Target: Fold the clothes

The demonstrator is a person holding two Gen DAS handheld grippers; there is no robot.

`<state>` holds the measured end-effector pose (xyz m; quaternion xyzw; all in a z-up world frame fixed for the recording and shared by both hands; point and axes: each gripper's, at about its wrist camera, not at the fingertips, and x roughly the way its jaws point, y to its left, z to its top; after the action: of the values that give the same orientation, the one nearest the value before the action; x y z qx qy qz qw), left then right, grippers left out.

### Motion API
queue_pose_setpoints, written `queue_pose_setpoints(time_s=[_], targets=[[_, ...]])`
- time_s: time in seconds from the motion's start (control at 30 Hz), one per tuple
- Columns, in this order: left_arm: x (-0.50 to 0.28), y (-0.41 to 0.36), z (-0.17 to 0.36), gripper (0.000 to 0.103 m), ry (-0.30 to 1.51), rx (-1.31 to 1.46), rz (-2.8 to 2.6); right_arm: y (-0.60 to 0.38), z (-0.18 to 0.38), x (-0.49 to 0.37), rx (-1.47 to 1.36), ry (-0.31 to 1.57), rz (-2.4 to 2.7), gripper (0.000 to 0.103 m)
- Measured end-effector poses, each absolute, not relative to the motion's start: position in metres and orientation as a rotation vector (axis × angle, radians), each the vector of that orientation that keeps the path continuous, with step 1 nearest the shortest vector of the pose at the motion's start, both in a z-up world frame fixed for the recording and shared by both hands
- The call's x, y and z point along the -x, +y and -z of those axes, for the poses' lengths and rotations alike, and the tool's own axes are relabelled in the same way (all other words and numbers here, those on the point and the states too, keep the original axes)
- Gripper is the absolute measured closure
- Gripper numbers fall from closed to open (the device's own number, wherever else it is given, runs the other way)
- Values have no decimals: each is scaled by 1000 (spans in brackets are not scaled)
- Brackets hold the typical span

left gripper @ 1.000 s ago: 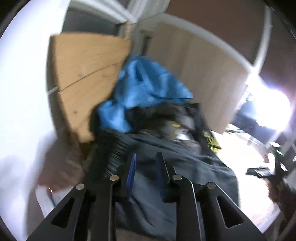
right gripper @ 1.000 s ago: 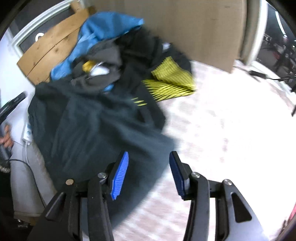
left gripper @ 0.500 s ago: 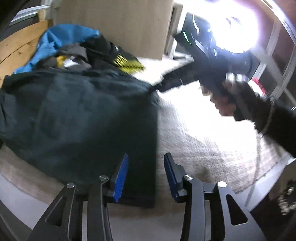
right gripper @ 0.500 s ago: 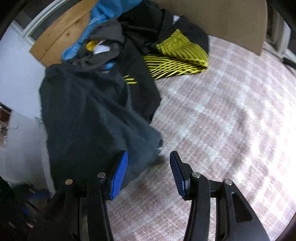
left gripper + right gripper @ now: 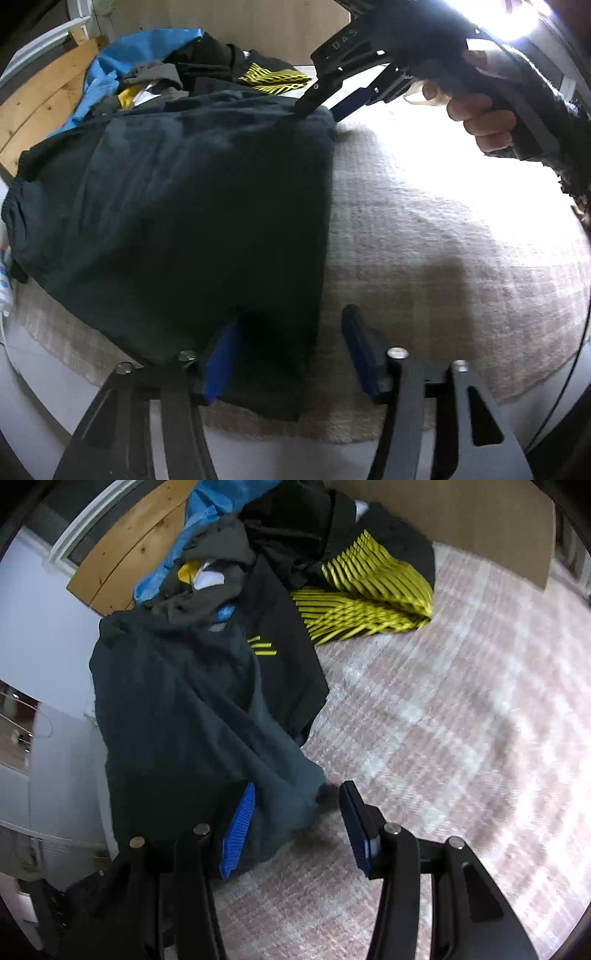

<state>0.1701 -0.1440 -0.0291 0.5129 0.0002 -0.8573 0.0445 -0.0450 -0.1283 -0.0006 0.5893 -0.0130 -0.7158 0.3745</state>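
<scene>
A dark teal garment (image 5: 192, 206) lies spread on the pinkish checked blanket (image 5: 443, 236). My left gripper (image 5: 291, 354) is open, its jaws astride the garment's near corner. In the right wrist view the same garment (image 5: 177, 709) hangs toward the bed's edge; my right gripper (image 5: 299, 823) is open with its jaws astride the garment's far corner. The right gripper also shows in the left wrist view (image 5: 325, 107), held by a hand at that far corner.
A heap of clothes lies behind: a blue one (image 5: 207, 517), a grey one (image 5: 218, 554), a black and yellow striped one (image 5: 369, 590). A wooden headboard (image 5: 40, 103) and a beige panel (image 5: 461, 520) bound the bed. A white wall (image 5: 40, 627) is left.
Both grippers have moved in closer to the dark garment's corners. The left view swung from the headboard to the spread garment; the right gripper came down onto its far corner.
</scene>
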Motion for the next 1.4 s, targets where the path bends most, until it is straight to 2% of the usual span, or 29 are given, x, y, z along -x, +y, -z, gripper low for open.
queue_pose_setpoints(time_s=[0.07, 0.17, 0.2, 0.23, 0.27, 0.33, 0.47, 0.63, 0.7, 0.83, 0.97, 1.1, 1.13, 1.4], targets=[[-171, -148, 29, 43, 39, -1554, 2623, -131, 1, 44, -1499, -59, 1811, 56], [-174, -150, 29, 47, 45, -1546, 2639, -135, 2, 37, -1479, -106, 1778, 57], [-175, -150, 29, 54, 43, -1542, 2649, -138, 4, 36, -1479, -112, 1765, 63], [-175, -151, 28, 69, 40, -1537, 2655, -141, 6, 35, -1484, -108, 1755, 68], [-176, -154, 27, 75, 52, -1533, 2658, -144, 7, 34, -1485, -104, 1748, 78], [-175, -162, 26, 99, 118, -1542, 2672, -148, 4, 33, -1468, -99, 1741, 88], [-175, -170, 15, 100, 187, -1521, 2695, -150, -12, 33, -1421, -148, 1737, 94], [-183, -210, -26, 100, 514, -1359, 2745, -154, -41, 37, -1359, -262, 1728, 95], [-189, -227, -42, 100, 542, -1290, 2749, -165, -47, 41, -1366, -281, 1715, 95], [-208, -227, -107, 101, 410, -1177, 2787, -204, -64, 47, -1385, -317, 1672, 96], [-227, -226, -172, 101, 279, -1062, 2815, -227, -140, 37, -1236, -322, 1639, 96], [-243, -222, -230, 101, 163, -964, 2840, -198, -221, 16, -1074, -304, 1649, 96], [-241, -207, -222, 101, 183, -1008, 2869, -183, -229, 11, -1063, -299, 1658, 96], [-224, -89, -153, 101, 357, -1386, 3073, -2, -176, -34, -1261, -296, 1793, 96]])
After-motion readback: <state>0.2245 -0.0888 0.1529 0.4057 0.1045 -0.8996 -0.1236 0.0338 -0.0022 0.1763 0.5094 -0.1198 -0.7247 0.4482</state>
